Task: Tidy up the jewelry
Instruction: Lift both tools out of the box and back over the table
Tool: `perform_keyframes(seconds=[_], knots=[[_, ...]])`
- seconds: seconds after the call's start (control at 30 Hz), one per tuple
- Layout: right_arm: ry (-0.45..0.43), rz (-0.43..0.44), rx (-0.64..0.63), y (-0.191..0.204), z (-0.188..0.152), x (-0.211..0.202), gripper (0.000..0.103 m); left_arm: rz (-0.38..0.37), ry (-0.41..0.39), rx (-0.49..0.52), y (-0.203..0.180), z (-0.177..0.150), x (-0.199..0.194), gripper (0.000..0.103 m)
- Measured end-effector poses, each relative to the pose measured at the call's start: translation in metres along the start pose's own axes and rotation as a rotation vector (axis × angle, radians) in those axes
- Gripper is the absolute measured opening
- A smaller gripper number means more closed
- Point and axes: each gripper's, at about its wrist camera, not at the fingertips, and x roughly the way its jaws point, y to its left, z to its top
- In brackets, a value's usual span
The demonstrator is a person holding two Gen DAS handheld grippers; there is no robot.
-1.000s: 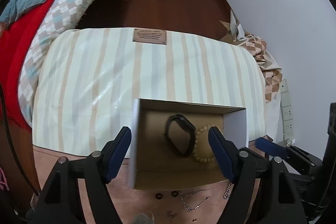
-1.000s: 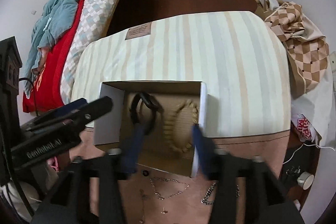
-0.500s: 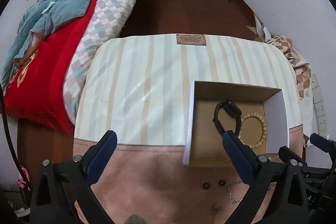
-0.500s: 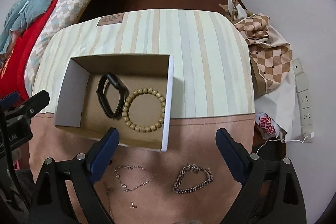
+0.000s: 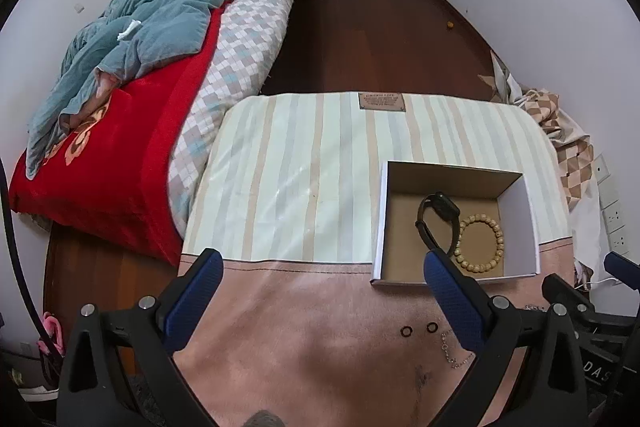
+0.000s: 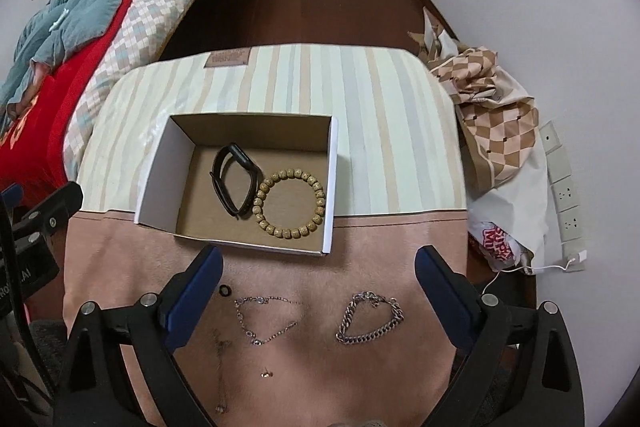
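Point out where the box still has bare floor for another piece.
Inside the box, the floor left of the black band is bare, as is the strip along the near wall. The right half is crowded: the bead bracelet lies there, touching the band.

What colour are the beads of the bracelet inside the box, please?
Pale tan, wood-like beaded bracelet; clearest in the right wrist view.

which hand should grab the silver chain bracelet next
Probably the right. The silver chain bracelet lies on the cloth between the open fingers of the right hand-held gripper, just ahead of it. From the left hand-held gripper, also open, the bracelet is not visible; only two small rings lie near.
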Motion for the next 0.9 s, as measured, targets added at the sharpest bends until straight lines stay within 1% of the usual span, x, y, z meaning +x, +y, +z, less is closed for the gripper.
perform_keyframes(seconds=[0.17,0.43,0.57,0.63,0.67,0.77,0.83,0.9], knots=[[-0.057,-0.009,0.006,0.001,-0.006,-0.033,0.098,-0.007,-0.046,-0.013,0.005,-0.006,-0.030,0.102],[-0.155,-0.017,0.000,0.003,-0.023,-0.087,0.098,-0.014,-0.113,-0.027,0.009,-0.025,-0.076,0.102],[-0.193,-0.002,0.005,0.003,-0.036,-0.107,0.098,-0.014,-0.137,-0.038,0.012,-0.033,-0.091,0.102],[-0.202,0.015,0.018,0.001,-0.042,-0.112,0.098,-0.012,-0.152,-0.052,0.014,-0.039,-0.096,0.102],[-0.206,0.037,0.031,-0.003,-0.046,-0.114,0.098,-0.007,-0.155,-0.058,0.015,-0.042,-0.097,0.102],[-0.210,0.073,0.080,-0.019,-0.060,-0.111,0.098,0.016,-0.155,-0.070,0.016,-0.054,-0.091,0.102],[-0.190,0.074,0.131,-0.035,-0.073,-0.100,0.098,0.042,-0.143,-0.069,0.013,-0.066,-0.081,0.102],[-0.161,0.073,0.169,-0.051,-0.083,-0.084,0.098,0.045,-0.115,-0.072,0.009,-0.078,-0.067,0.102]])
